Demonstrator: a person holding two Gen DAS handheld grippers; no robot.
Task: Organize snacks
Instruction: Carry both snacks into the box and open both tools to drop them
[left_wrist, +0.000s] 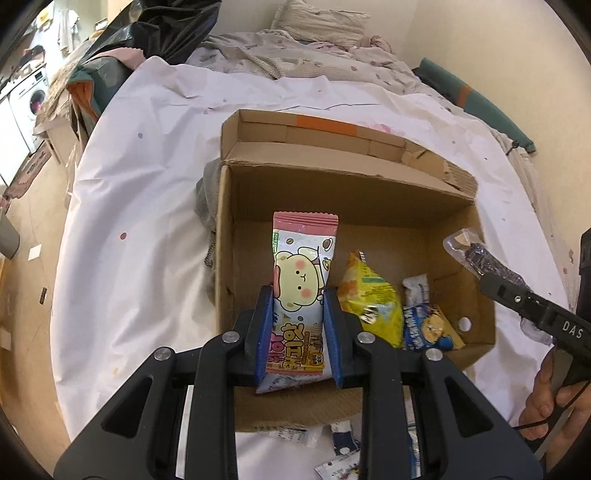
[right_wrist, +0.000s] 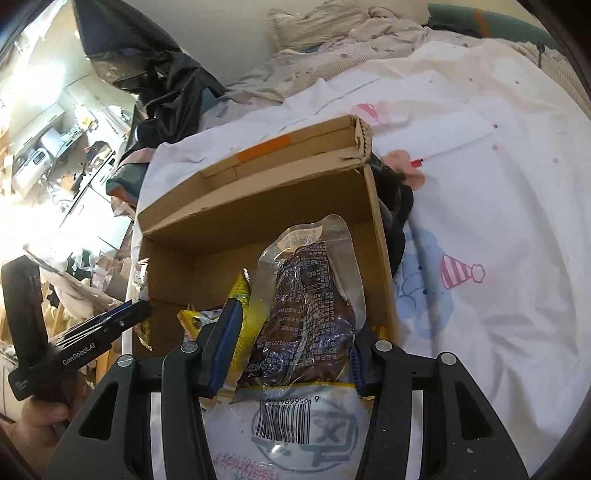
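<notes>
Left hand-held gripper (left_wrist: 298, 295): blue pads pinched on a pink-topped snack packet (left_wrist: 301, 273) w/ a cartoon bear print, held upright over the near-left part of the open cardboard box (left_wrist: 225, 236). Right hand-held gripper (right_wrist: 291, 332): jaws partly spread but clamped on a clear vacuum pouch (right_wrist: 310, 295) of dark brown food, barcode end toward the camera, pouch poised over the right side of the same box. In the left wrist view that pouch's far end (left_wrist: 467, 251) is seen sticking past the box's right wall.

Inside the box, on the floor: a yellow snack bag (left_wrist: 373, 299) just beside the bear packet, and a blue-and-white packet (left_wrist: 424, 321) touching the yellow one on its right. The far-left floor of the box is bare cardboard. The back flap is folded upright, w/ a strip of orange tape (left_wrist: 325, 123) on it.

The box is set on a bed, on a white sheet (left_wrist: 147, 184) w/ small dots and party-hat prints. Dark cloth (right_wrist: 397, 206) is bunched against the box's outer wall. More small wrappers (left_wrist: 340, 439) lie on the sheet at the box's near edge, partly hidden by the gripper body. Further off: rumpled bedding (left_wrist: 295, 55) at the head of the bed, a black plastic bag (left_wrist: 162, 29) to the left, a washing machine (left_wrist: 35, 96) beyond.
</notes>
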